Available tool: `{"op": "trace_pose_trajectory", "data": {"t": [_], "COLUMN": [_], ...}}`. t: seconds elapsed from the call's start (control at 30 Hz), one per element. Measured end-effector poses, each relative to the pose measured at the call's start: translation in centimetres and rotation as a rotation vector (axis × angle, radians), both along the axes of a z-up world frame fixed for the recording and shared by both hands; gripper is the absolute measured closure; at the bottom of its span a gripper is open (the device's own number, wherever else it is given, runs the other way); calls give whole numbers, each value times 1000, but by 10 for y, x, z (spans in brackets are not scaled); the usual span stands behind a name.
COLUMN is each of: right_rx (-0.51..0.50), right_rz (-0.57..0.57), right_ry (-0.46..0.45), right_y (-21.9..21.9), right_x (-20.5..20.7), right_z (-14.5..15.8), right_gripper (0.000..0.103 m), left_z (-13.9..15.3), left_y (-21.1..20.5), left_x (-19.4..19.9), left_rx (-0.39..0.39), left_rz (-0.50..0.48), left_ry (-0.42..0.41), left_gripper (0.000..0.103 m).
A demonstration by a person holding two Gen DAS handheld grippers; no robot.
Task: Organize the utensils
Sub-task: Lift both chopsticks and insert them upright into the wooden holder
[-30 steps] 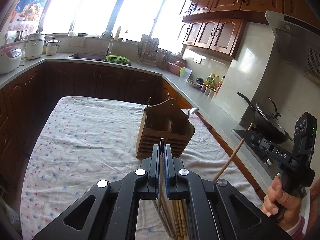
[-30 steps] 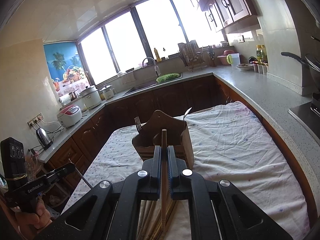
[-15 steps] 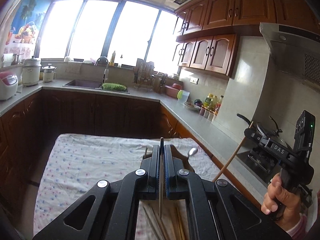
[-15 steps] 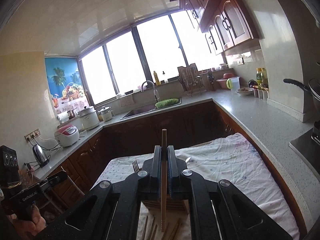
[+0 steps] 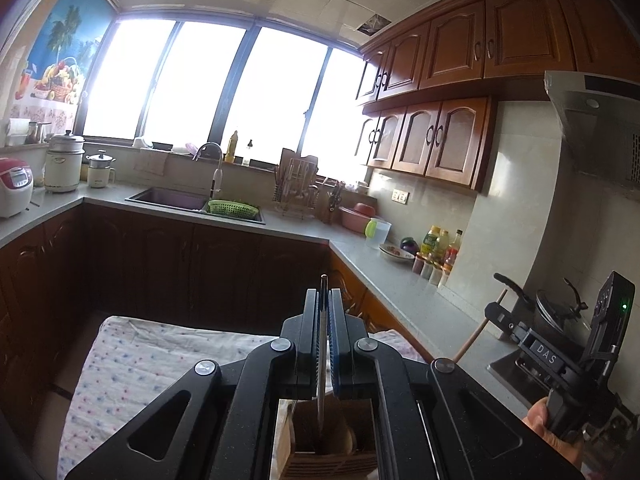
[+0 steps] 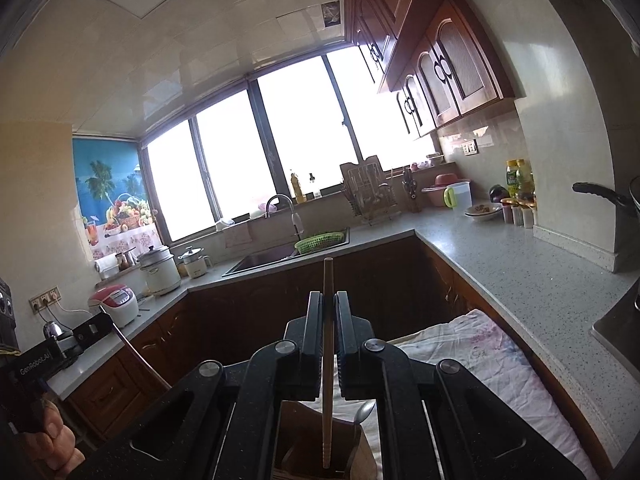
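My left gripper (image 5: 323,300) is shut on a thin dark metal utensil (image 5: 321,360) that hangs down over the wooden utensil holder (image 5: 332,440). My right gripper (image 6: 329,302) is shut on a wooden chopstick (image 6: 327,360) that hangs down over the same holder (image 6: 316,444), where a spoon (image 6: 365,412) stands. The right gripper also shows in the left wrist view (image 5: 500,314) with its chopstick (image 5: 478,332). The left gripper shows in the right wrist view (image 6: 100,322) with its utensil (image 6: 136,360).
The holder stands on a table with a floral cloth (image 5: 152,356). Grey counters run around it, with a sink (image 5: 176,200), a green basket (image 5: 232,208), rice cookers (image 5: 12,184) and bottles (image 5: 436,248). A wok (image 5: 560,316) sits on the stove at right.
Both grippers have risen and moved forward over the holder, tilting up. The holder has dropped from mid-frame to the bottom, beneath the held utensils.
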State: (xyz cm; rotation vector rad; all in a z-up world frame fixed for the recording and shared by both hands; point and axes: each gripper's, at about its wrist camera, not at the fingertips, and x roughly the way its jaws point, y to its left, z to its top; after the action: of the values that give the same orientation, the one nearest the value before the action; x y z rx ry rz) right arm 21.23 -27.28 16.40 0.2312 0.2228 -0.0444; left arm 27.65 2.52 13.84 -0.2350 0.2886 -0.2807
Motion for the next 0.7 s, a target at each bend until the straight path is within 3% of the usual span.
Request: {"op": "trace_pose_trajectory", "data": {"t": [0.33, 0.53, 0.7], "right_rx": [-44, -33, -21], "right_rz": [-13, -1, -4], "right_ry": [30, 111, 124], "right_y": [8, 4, -2], "right_x": [25, 35, 34], "right_z": [-58, -85, -84], "right_gripper": [98, 97, 97], "left_z": [-73, -86, -78], "left_y": [-17, -20, -14], "left_x": [61, 80, 75], "left_rx": [-22, 16, 10], "left_rz": [14, 6, 11], "left_ry": [116, 169, 175], "left_gripper": [101, 101, 100]}}
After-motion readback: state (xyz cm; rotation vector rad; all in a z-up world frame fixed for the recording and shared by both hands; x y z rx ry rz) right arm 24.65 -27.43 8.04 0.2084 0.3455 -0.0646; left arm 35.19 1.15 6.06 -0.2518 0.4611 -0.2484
